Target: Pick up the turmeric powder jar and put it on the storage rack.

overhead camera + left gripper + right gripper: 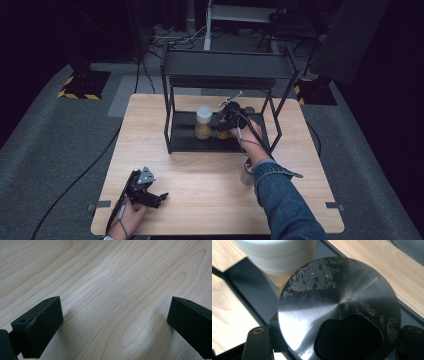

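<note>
The right gripper (226, 121) clamps a metal-lidded jar (339, 310) on the black rack's (172, 131) lower shelf beside a white-capped jar (203, 123) (apparently shelving it), while the left gripper (150, 197) rests open on the counter (200, 175), idle.

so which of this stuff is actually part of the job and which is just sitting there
In the job:
- right gripper, jaws either side of the amber jar with the scuffed metal lid
- black metal rack, whose lower shelf bears that jar

Lying about:
- white-lidded amber jar beside it on the shelf
- left gripper, open, resting on the light wooden table
- small jar by the sleeve
</note>
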Motion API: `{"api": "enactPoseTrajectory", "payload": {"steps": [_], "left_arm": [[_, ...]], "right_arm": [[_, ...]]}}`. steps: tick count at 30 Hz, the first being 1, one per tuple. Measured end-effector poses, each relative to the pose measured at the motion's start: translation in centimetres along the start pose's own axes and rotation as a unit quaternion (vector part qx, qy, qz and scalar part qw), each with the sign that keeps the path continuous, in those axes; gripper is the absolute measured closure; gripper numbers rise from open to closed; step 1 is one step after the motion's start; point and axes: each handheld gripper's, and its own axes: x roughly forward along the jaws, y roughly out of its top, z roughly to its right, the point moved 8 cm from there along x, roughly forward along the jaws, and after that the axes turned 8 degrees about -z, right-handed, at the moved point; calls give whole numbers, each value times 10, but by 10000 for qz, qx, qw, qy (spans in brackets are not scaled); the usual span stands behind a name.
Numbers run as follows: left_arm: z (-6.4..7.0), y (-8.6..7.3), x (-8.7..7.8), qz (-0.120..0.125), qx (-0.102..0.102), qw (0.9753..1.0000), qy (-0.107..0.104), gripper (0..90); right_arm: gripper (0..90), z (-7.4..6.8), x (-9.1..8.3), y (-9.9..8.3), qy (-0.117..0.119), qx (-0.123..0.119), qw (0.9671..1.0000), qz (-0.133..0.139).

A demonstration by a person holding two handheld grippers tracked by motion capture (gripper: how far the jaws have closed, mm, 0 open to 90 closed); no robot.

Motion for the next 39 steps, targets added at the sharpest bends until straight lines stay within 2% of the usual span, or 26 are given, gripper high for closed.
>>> {"api": "enactPoseTrajectory", "payload": {"steps": [2, 7, 13, 21, 22, 24, 25, 28, 32, 35, 39], "left_arm": [[0, 0, 0, -6, 13, 10000, -3, 0], [0, 0, 0, 3, 4, 10000, -7, 0], [0, 0, 0, 1, 13, 10000, -3, 0], [0, 0, 0, 0, 12, 10000, -3, 0], [0, 0, 0, -7, 7, 10000, -2, 0], [0, 0, 0, -4, 6, 10000, -1, 0], [0, 0, 0, -2, 12, 10000, -3, 0], [0, 0, 0, -1, 9, 10000, -6, 0], [0, 0, 0, 3, 7, 10000, -6, 0], [0, 0, 0, 2, 5, 10000, -5, 0], [0, 0, 0, -1, 9, 10000, -4, 0]], "right_arm": [[306, 3, 6, 1, 69, 58, 10000, -29], [306, 7, 18, 2, 10, 122, 9999, -105], [306, 10, 23, 0, 39, 246, 9996, -106], [303, 10, 27, -1, 42, 204, 9997, -89], [293, 10, 27, -1, 42, 185, 9998, -90], [201, 11, 26, -2, 62, 184, 9998, -38], [181, 12, 24, -2, 98, 273, 9996, -47], [121, 13, 13, -5, 138, 322, 9994, 70], [86, 9, -5, -14, 87, 180, 9995, 251], [84, 7, -19, -23, 141, 165, 9991, 357], [75, 2, -39, -39, 84, 173, 9986, 495]]}}
